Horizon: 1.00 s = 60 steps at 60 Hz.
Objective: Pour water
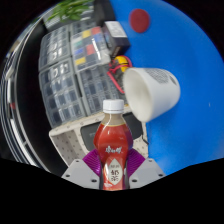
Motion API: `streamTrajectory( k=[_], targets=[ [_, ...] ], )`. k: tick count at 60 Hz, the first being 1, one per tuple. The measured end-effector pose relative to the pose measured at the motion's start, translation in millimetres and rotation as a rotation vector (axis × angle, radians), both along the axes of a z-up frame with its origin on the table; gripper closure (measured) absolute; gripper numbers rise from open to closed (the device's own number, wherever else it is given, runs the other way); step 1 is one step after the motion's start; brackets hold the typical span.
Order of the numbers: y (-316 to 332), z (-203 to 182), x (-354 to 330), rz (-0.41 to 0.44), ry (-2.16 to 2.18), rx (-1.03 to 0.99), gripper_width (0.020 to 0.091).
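Observation:
A bottle (113,142) of red drink with a white cap and a red-and-white label stands upright between my fingers. My gripper (113,163) is shut on the bottle, with the purple pads (92,160) pressing its sides at label height. Just beyond the bottle's cap, a little to the right, a white cup (151,91) lies tilted with its open mouth turned toward the bottle. The cup rests on a blue surface (185,45).
A stack of grey mesh trays or baskets (72,75) fills the space left of the bottle. Coloured cards (90,42) and a small white box (117,31) lie further back. A red disc (140,19) sits on the blue surface.

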<state>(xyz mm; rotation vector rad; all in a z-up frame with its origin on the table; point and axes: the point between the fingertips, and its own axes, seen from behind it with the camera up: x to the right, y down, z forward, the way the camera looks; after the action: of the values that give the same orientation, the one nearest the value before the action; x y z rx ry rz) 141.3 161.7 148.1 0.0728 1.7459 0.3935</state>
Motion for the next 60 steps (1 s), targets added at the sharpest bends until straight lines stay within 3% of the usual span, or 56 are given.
streamTrajectory(
  k=[19, 28, 45, 60],
  targets=[
    [-57.8, 87.4, 12.3, 0.156, -0.199, -0.875, 0.0809],
    [-107.0, 109.4, 20.1, 0.167, -0.220, -1.288, 0.0811],
    [-230.2, 73.7, 24.9, 0.089, -0.127, -1.720, 0.0801],
    [-301.7, -11.2, 24.9, 0.162, -0.011, -1.844, 0.0803]
  ],
)
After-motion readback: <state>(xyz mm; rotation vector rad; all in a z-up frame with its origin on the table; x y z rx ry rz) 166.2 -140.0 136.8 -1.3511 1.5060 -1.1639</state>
